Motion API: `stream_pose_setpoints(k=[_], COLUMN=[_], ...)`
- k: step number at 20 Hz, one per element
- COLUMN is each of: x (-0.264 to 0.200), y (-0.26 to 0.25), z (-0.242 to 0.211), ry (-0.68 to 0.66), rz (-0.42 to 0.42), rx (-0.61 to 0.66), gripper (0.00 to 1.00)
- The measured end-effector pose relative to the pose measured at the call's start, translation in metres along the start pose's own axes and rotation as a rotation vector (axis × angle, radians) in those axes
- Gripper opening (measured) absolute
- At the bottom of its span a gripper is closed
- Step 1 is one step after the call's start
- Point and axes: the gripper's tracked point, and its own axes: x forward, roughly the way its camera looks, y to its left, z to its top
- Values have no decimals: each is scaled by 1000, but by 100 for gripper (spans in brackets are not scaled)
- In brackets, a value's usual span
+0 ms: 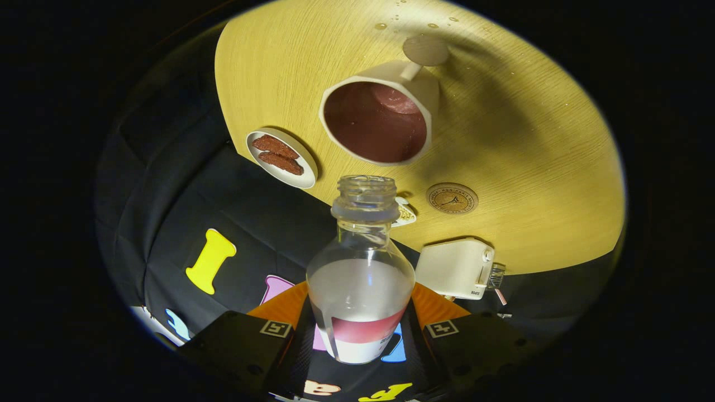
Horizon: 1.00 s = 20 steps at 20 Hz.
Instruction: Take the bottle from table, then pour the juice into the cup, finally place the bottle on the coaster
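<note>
We cannot see the bottle's point(360, 285) base, hidden between the hand-held gripper's point(360, 340) fingers, nor read the tiny print on the white box point(455, 268) at four o'clock from it.

Gripper point(360, 335) fingers clamp both sides of the bottle point(361, 279), which is uncapped, neck pointing ahead at the cup point(380, 114). Cup sits on the wooden table point(530, 128), dark reddish inside. Coaster point(452, 199) just beside the cup, near the bottle mouth. Small plate point(284, 157) with two brown pieces on the cup's other side. White box point(457, 268) at table edge.
</note>
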Motion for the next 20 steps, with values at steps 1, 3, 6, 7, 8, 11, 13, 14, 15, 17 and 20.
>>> stream_pose_setpoints(k=[1,3,6,7,8,11,13,14,15,17,20], x=[-2,-7,-19,-23,-27,-36,-41,-46,-50,-56,-67], y=[2,7,3,-1,-4,-22,-33,-35,-39,-51,-76], z=[-2,-6,-15,-17,-20,-25,-25,-28,-26,-24,-35], ry=[-7,-24,-62,-72,-79,-95,-106,-116,-128,-148,-110], rz=[14,49,85,97,104,108,111,121,132,138,133], rx=[-9,-61,-201,-249,-300,-515,-663,-743,-831,-1026,-1330], gripper=[72,72,72,72,72,72,72,72,72,71,71])
